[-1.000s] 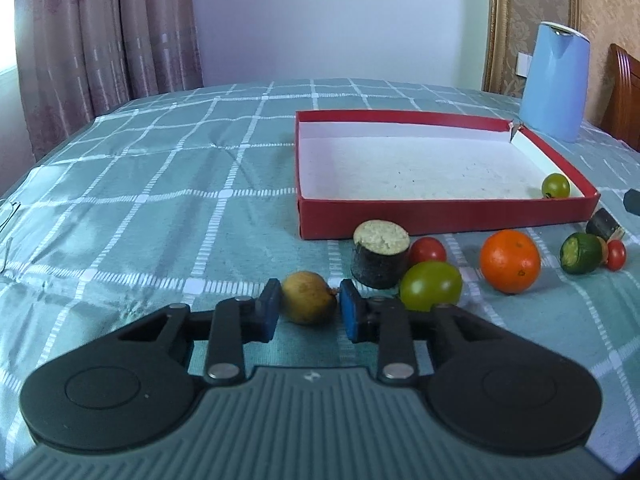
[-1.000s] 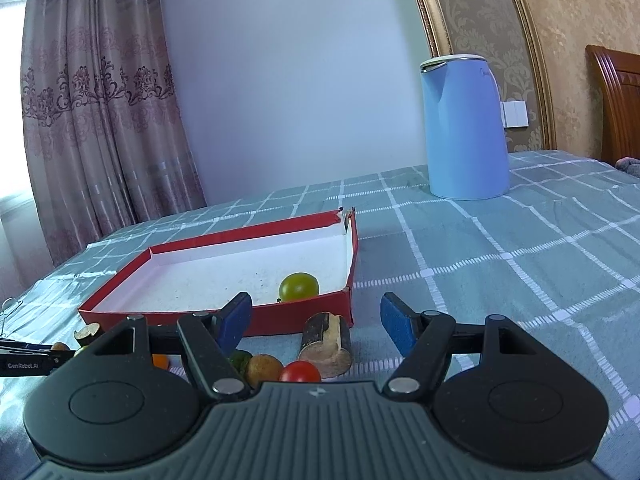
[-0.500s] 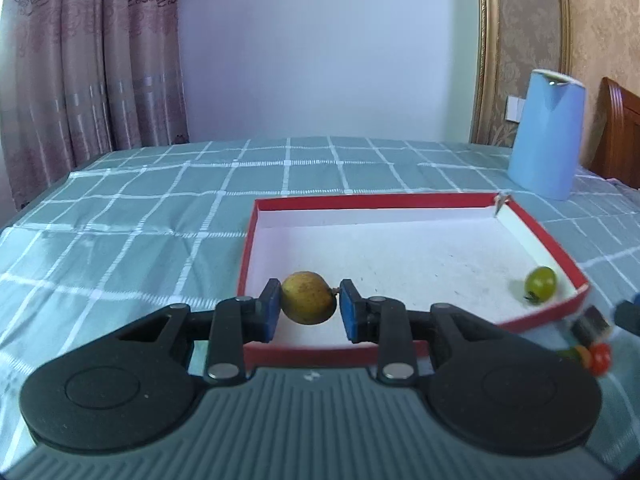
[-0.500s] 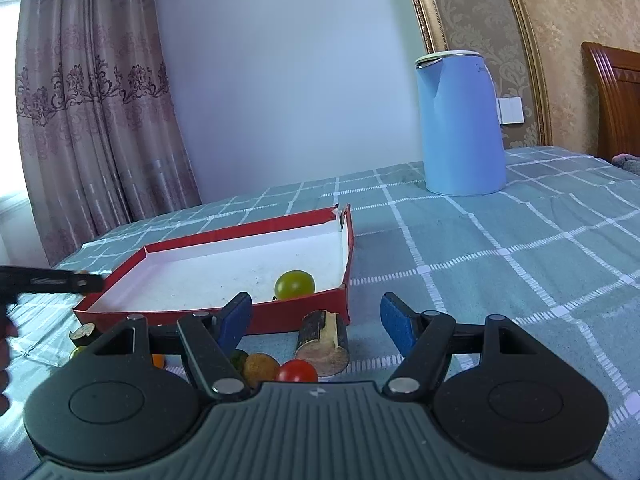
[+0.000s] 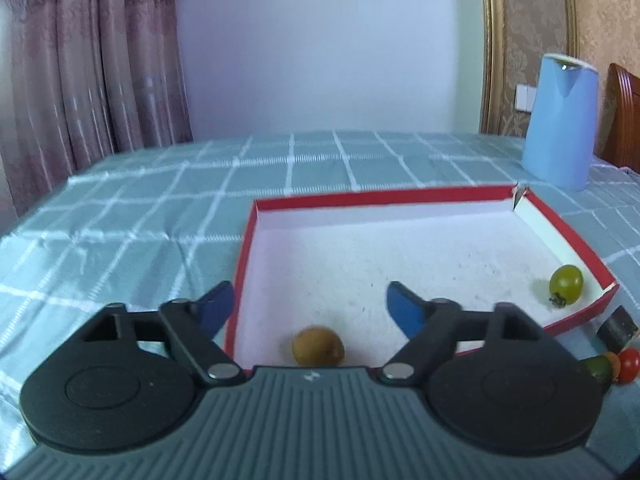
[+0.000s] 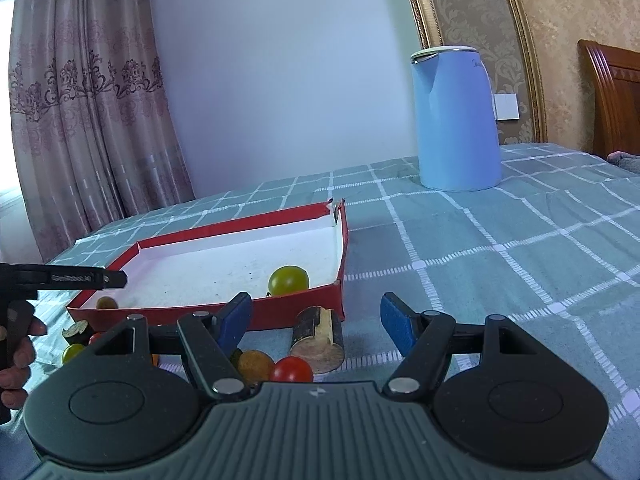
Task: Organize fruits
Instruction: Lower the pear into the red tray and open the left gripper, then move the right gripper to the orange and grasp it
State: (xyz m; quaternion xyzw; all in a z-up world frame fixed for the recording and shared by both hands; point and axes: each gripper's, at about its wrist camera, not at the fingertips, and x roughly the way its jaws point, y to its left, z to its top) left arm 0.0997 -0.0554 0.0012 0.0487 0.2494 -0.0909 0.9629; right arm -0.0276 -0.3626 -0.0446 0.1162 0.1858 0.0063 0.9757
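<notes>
Your left tongs [image 5: 310, 304] are spread wide and hold nothing; they hang over the near left corner of the red box [image 5: 400, 197], with the brown fruit [image 5: 318, 346] lying free on the white floor of the box below the gap between the blue pads [image 5: 404, 310]. A green tomato [image 5: 566, 283] sits in the box's near right corner, close to the wall. Your right tongs [image 6: 316, 316] are also spread and empty, low over the tabletop [image 6: 520, 248] just outside the box's near wall. Below them lie a red tomato [image 6: 292, 370], an orange-brown fruit [image 6: 255, 363] touching it, and a split dark-skinned stub [image 6: 318, 334] beside them, close to the box's wall. From the right wrist view you can see your left tongs reaching in over the box's far left end, a second stub [image 6: 77, 330] and a small green fruit [image 6: 73, 352] on the cloth outside that end. The blue kettle [image 6: 456, 120] stands well behind the box.
</notes>
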